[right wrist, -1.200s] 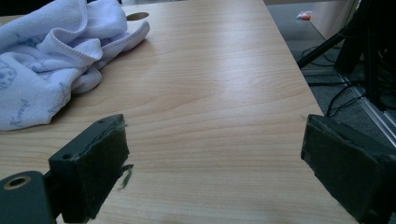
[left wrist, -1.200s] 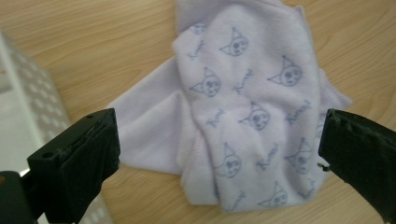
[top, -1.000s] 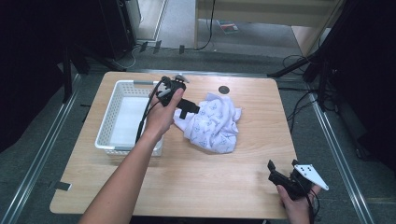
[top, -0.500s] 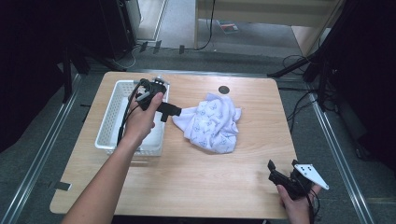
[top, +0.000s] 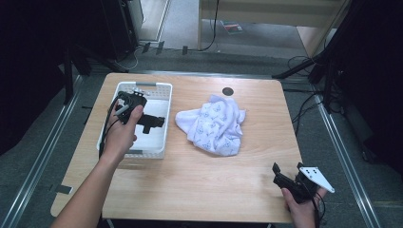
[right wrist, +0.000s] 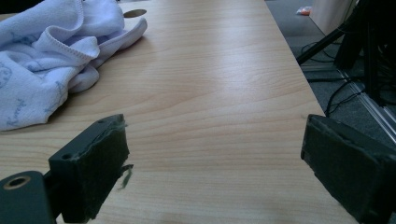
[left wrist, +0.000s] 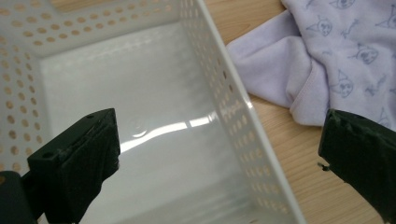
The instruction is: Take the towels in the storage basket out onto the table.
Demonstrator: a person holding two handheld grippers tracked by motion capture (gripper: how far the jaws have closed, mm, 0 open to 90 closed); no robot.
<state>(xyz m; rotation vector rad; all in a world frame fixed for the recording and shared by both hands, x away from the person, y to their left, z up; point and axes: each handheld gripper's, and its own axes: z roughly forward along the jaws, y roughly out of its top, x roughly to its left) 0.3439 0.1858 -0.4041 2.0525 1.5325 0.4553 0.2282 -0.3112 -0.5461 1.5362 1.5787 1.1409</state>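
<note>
A crumpled white baby garment (top: 216, 124) with small blue prints lies on the wooden table (top: 199, 190), right of a white perforated basket (top: 167, 109). My left gripper (top: 154, 121) hovers over the basket, open, with nothing between its jaws. In the left gripper view the left gripper (left wrist: 219, 154) straddles the basket's right wall (left wrist: 229, 93), and the garment (left wrist: 336, 60) lies beyond on the wood. My right gripper (top: 287, 168) rests open near the table's front right corner. In the right gripper view the right gripper (right wrist: 215, 158) faces bare wood, with the garment (right wrist: 42, 56) at far left.
A small black round disc (top: 228, 91) sits on the table beyond the garment, also seen as a disc (right wrist: 135, 13) in the right gripper view. Metal rails and cables run along the floor on both sides of the table.
My left gripper has moved left, away from the garment, to above the basket. The garment stays on the table. The right gripper has not moved.
</note>
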